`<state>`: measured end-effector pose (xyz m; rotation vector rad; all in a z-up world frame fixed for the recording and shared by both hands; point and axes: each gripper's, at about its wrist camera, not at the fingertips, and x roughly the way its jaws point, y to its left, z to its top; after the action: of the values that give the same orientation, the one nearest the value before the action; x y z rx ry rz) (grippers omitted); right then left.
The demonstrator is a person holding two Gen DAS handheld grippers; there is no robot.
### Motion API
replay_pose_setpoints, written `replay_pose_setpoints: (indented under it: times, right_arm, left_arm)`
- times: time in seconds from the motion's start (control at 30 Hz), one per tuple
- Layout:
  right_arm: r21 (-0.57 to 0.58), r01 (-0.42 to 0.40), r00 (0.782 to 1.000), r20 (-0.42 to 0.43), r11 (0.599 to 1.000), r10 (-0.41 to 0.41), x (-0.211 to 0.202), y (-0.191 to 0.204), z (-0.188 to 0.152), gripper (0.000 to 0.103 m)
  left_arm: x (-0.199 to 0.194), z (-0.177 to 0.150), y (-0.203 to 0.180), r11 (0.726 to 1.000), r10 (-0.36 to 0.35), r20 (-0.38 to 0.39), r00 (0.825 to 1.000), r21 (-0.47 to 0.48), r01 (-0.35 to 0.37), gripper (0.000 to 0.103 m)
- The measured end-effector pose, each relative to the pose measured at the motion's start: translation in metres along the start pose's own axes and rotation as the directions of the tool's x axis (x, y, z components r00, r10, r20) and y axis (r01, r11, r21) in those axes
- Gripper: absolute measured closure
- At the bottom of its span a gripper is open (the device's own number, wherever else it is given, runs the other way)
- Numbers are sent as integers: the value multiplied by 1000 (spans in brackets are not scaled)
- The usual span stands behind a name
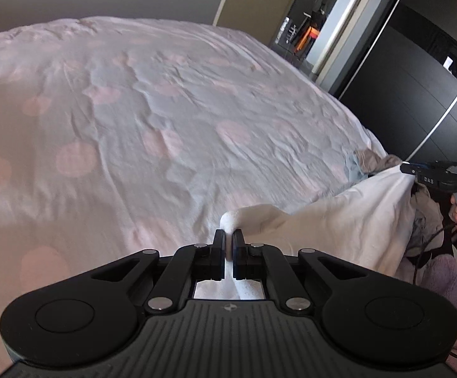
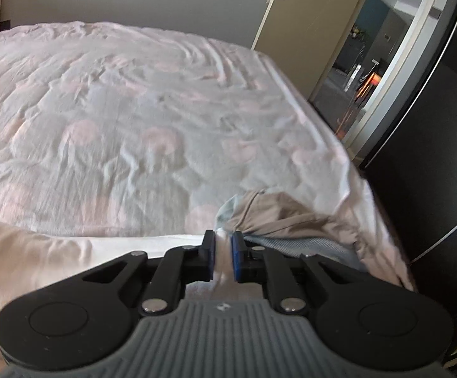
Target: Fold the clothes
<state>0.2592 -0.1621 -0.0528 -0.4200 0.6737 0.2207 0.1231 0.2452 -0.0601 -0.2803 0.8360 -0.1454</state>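
Fold clothes, opening stage. The left gripper (image 1: 228,236) is pinched tight on a bunched corner of the white cotton garment (image 1: 348,211), with cloth bulging above the pads and trailing down between the jaws. The right gripper (image 2: 222,245), also seen from the left wrist view at the far end of the cloth (image 1: 409,168), has its blue-padded jaws drawn narrow with a strip of the same white cloth (image 2: 71,249) clamped between them. The garment hangs stretched between the two grippers at the near edge of the bed, above the crumpled pale bedspread with pink round blotches (image 1: 149,110); whether its lower part rests on the bed cannot be told. A heap of beige and light blue clothing (image 2: 279,217) lies just behind the right gripper, near the bed's right edge, apparently unfolded.

Judged progress: early. The garment appears gripped at two points and lifted, but no fold is visible in it, and no folded stack shows anywhere on the bed. Spreading it flat, folding it, and dealing with the heap all appear to remain
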Motion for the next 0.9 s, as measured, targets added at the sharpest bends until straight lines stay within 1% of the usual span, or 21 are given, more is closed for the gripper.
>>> replay_pose_setpoints:
  times: [0.1,0.17,0.27,0.33,0.4,0.47,0.53,0.7,0.73,0.77,0.8,0.83,0.87,0.9]
  right_arm:
    - [18,34,996,83,999,-36,-42,-3,17,91]
    - [31,44,989,137,999,-47,-70,-3,27,91]
    - [51,5,975,220,999,-16,-117,2,41,91]
    - [28,2,963,268,1000,-9,-145,13,47,91]
    - [27,-14,947,320,1000,5,-171,20,50,92]
    - [35,-47,924,380,998,30,-195,25,54,92]
    - [33,-77,897,438,997,55,-218,30,61,92]
    - [9,-88,824,562,996,68,-265,44,87,92]
    - [2,-92,818,570,996,74,-272,45,90,92]
    - [-5,-94,813,576,996,80,-278,46,92,92]
    - [-10,-93,815,574,996,81,-279,47,93,92]
    - [-14,-93,826,557,996,85,-277,48,89,92]
    - [-17,-94,838,538,995,88,-274,50,86,92]
    - [-13,-106,857,506,994,98,-266,52,75,92]
  left_arm:
    - [-38,12,6,999,34,101,994,1,-34,101]
    - [-65,21,8,998,55,168,984,7,-57,101]
    - [-112,36,11,994,99,273,957,21,-108,101]
    - [-140,42,15,991,118,322,939,21,-132,101]
    - [-166,44,18,986,143,367,919,24,-163,101]
    - [-188,45,19,979,177,408,896,25,-205,101]
    - [-207,47,20,973,199,439,876,19,-231,101]
    - [-245,46,19,965,226,500,836,6,-264,101]
    - [-249,44,20,964,228,504,833,2,-264,101]
    - [-252,41,21,964,228,502,834,0,-264,101]
    - [-251,38,24,965,227,487,844,4,-262,101]
    - [-250,35,27,966,225,472,852,8,-259,101]
    - [-247,31,30,967,222,449,865,13,-255,101]
    - [-239,24,34,969,217,408,887,22,-247,101]
